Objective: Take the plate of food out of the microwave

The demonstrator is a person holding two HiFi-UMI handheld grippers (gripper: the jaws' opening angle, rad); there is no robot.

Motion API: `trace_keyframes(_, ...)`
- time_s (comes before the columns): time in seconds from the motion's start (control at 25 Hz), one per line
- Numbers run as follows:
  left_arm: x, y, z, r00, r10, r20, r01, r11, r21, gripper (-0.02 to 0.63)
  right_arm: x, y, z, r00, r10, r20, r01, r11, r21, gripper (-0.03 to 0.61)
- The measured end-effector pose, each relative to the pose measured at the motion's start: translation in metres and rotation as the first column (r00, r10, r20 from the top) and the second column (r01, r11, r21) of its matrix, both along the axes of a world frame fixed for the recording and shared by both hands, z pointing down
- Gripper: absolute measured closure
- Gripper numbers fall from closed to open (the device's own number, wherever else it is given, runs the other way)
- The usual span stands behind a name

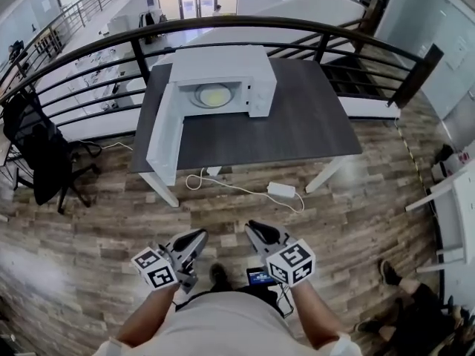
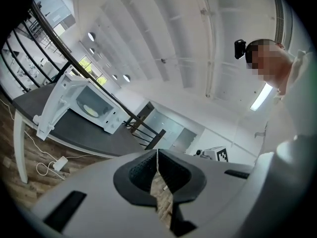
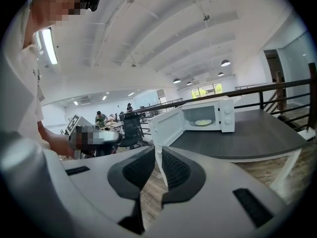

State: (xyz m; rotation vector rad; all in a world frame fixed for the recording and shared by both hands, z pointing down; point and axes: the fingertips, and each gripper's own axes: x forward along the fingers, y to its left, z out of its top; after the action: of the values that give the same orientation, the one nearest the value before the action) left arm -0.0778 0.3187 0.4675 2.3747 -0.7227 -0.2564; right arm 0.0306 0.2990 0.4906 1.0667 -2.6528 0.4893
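Note:
A white microwave [image 1: 245,69] stands on a dark table [image 1: 304,124], and its door [image 1: 165,136] hangs open to the left. Inside it lies a plate of yellow food [image 1: 213,95]. My left gripper [image 1: 199,236] and right gripper [image 1: 254,227] are side by side near my body, over the wooden floor and well short of the table. Both are shut with nothing between the jaws. The left gripper view shows the shut left gripper [image 2: 157,151] with the microwave [image 2: 89,103] far off. In the right gripper view, the shut right gripper [image 3: 157,148] points toward the microwave [image 3: 208,114] and plate [image 3: 203,122].
A dark railing [image 1: 223,27] curves behind the table. A white power adapter [image 1: 282,191] and its cable lie on the floor in front of the table. A black office chair [image 1: 44,154] is at the left, white furniture [image 1: 460,213] at the right, and someone's shoes [image 1: 390,273] at lower right.

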Motion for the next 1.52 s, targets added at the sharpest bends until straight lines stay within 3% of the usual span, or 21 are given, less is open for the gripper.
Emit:
trace_keyframes(0.36, -0.01, -0.048, 0.005, 0.999, 0.033, 0.001, -0.033, 0.999, -0.01, 0.606, -0.011, -0.046, 0.001, 0.999, 0.038, -0.015, -0.038, 0.999, 0.002, 0.552)
trace_keyframes(0.68, 0.004, -0.112, 0.006, 0.999, -0.011, 0.036, 0.011, 1.0, 0.001, 0.606, -0.007, -0.115, 0.018, 0.999, -0.032, -0.023, 0.032, 0.999, -0.008, 0.552)
trace_keyframes(1.16, 0.078, -0.253, 0.001, 0.993, -0.102, 0.06, 0.102, 0.995, 0.001, 0.604, 0.06, -0.25, 0.018, 0.989, -0.13, -0.063, 0.131, 0.991, 0.001, 0.552)
trace_keyframes(1.52, 0.111, -0.303, 0.006, 0.988, -0.138, 0.074, 0.14, 0.99, -0.021, 0.604, 0.09, -0.303, 0.019, 0.988, -0.147, -0.05, 0.148, 0.989, 0.01, 0.552)
